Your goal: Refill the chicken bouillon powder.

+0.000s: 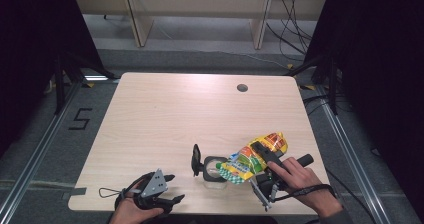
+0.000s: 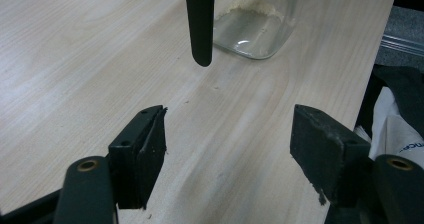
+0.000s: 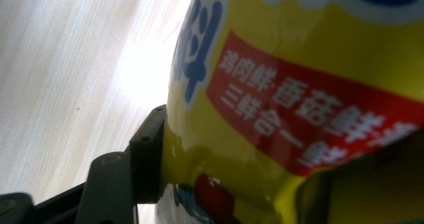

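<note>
A yellow snack bag (image 1: pixel 255 158) is clenched in the right tool (image 1: pixel 260 151) and held tilted over a clear glass jar (image 1: pixel 216 168), its lower end reaching the jar's mouth near the front edge of the counter (image 1: pixel 165 114); in the right gripper view the bag (image 3: pixel 300 84) is pressed against the tool's left pad. A black-handled lid (image 1: pixel 196 160) is seen standing on edge just beside the jar, on its left, and in the left gripper view its handle (image 2: pixel 200 24) rises in front of the jar (image 2: pixel 252 29). The left tool (image 1: pixel 167 188) is released, nothing between its jaws, and is rested at the counter's front edge, apart from the jar, while a round cable hole (image 1: pixel 242 88) is seen far back on the counter.
</note>
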